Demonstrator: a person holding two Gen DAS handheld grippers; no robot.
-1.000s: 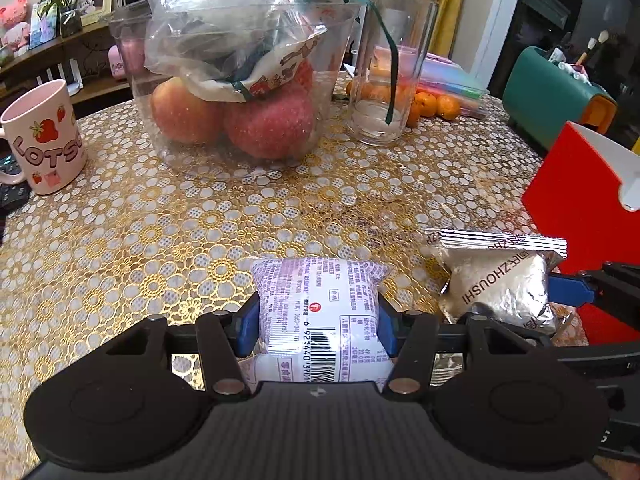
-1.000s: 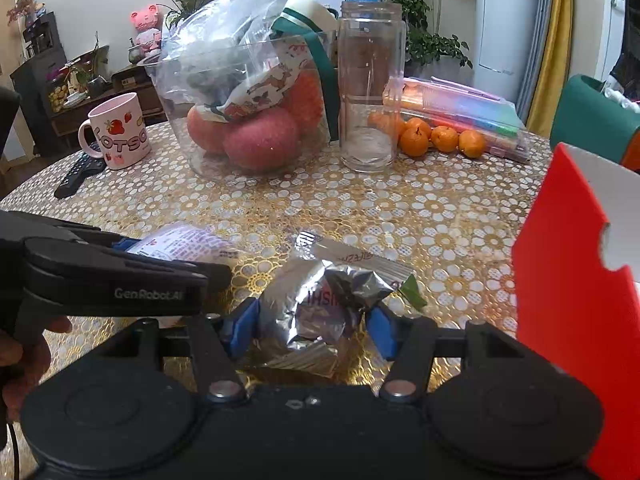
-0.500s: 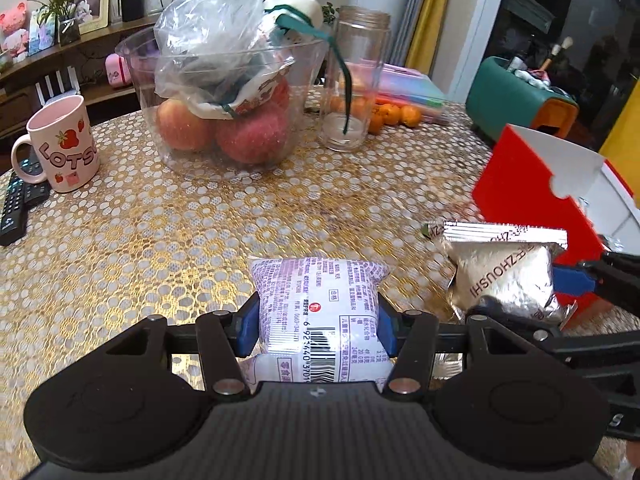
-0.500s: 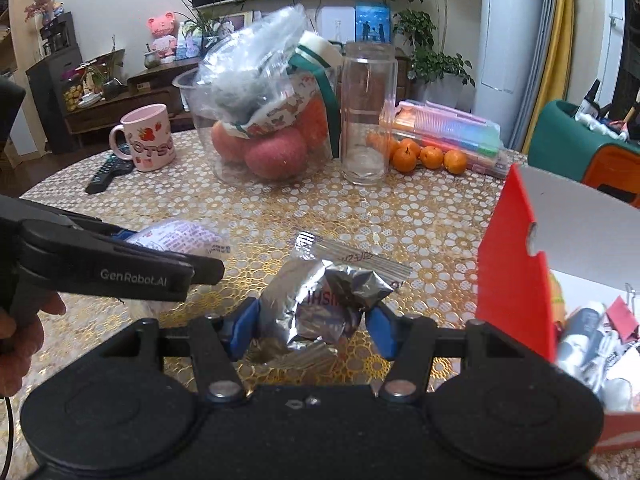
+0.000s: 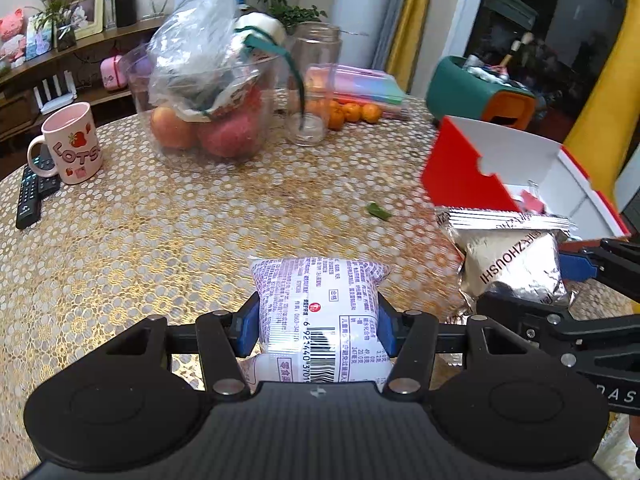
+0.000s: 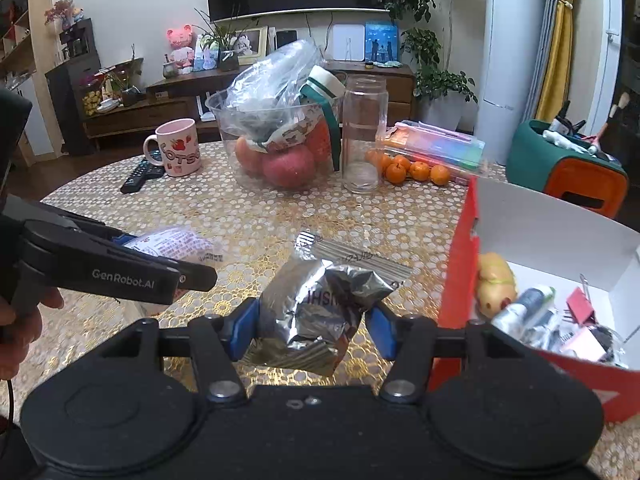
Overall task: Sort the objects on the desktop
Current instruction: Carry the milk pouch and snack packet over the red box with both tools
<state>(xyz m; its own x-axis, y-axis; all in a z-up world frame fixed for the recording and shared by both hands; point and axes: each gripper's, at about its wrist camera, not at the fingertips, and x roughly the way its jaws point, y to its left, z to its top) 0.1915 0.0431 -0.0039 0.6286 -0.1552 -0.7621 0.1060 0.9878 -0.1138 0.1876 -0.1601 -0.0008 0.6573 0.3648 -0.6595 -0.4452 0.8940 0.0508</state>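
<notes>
Left hand-held gripper (image 5: 318, 330) clamps purple snack pack (image 5: 320, 312), right hand-held gripper (image 6: 312, 330) clamps foil pouch (image 6: 320, 308); clear red box (image 6: 456, 280) wall, box looks crowded, release low

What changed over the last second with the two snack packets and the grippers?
Both packets rose off the table together and moved toward the red box, whose inside now shows in the right wrist view. Nothing was grabbed or released: the left gripper stays clamped on the purple-and-white packet, the right gripper on the silver foil packet. The table items stayed put.
</notes>
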